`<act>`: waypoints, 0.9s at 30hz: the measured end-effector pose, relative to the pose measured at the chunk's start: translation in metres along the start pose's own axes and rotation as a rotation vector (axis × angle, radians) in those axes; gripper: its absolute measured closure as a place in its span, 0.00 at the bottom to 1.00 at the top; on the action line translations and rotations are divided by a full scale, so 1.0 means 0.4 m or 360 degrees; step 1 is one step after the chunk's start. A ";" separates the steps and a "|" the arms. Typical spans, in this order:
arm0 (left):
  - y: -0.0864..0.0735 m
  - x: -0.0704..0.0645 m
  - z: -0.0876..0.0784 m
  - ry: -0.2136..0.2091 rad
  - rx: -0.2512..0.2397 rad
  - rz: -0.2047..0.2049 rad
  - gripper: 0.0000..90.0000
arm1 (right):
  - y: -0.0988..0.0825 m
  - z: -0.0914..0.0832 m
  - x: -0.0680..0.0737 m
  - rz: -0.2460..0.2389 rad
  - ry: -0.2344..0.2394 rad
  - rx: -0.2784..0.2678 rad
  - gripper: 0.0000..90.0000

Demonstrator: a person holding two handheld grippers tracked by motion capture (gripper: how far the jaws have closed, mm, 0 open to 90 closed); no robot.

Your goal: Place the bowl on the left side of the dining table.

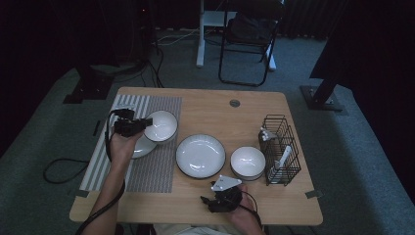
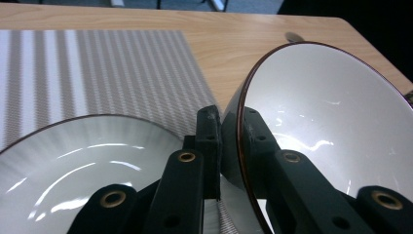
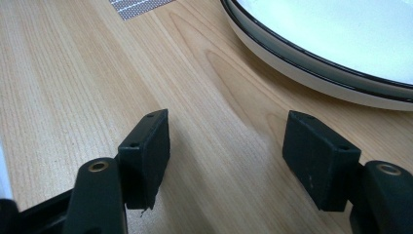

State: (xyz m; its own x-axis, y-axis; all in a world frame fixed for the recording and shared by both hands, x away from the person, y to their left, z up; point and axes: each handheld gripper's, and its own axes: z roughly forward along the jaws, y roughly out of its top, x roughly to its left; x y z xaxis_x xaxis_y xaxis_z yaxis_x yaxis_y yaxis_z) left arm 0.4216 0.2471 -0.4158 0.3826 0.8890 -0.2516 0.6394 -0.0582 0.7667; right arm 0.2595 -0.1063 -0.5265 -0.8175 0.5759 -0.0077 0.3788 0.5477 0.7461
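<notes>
A: Left gripper [image 1: 139, 125], at nine o'clock on the light wooden table [image 1: 205, 198], has its jaws pinched on the rim of a white ceramic bowl with a dark edge [image 1: 162, 126]. Left gripper view: one jaw inside the wall, one outside, bowl [image 2: 331, 122] tilted.

B: Position of the bowl?

A: Over the grey-and-white striped woven placemat [image 1: 156, 169], bowl lifted at an angle. A small white plate with a dark rim [image 1: 143, 147] lies just beside it toward seven o'clock, also on the mat.

B: Right gripper?

A: Right gripper [image 1: 211, 201] at six o'clock, low over bare wood, jaws wide apart, nothing between them. The large white shallow plate with a black rim [image 3: 331, 44] lies at its one o'clock, apart from the pads.

B: Rest of the table?

A: Second white bowl [image 1: 247, 162] and black wire rack [image 1: 281, 147] at three o'clock.
</notes>
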 end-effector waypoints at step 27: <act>-0.045 0.149 -0.032 0.0223 0.0021 -0.0141 0.91 | 0.000 0.000 0.000 0.0000 0.0000 0.0000 0.37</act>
State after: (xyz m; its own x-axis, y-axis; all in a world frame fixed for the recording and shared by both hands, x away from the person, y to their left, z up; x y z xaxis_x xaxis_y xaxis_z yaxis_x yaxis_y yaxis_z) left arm 0.4244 0.3070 -0.4371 0.2282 0.9454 -0.2327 0.6756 0.0183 0.7370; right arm 0.2596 -0.1063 -0.5265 -0.8175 0.5759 -0.0080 0.3785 0.5477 0.7461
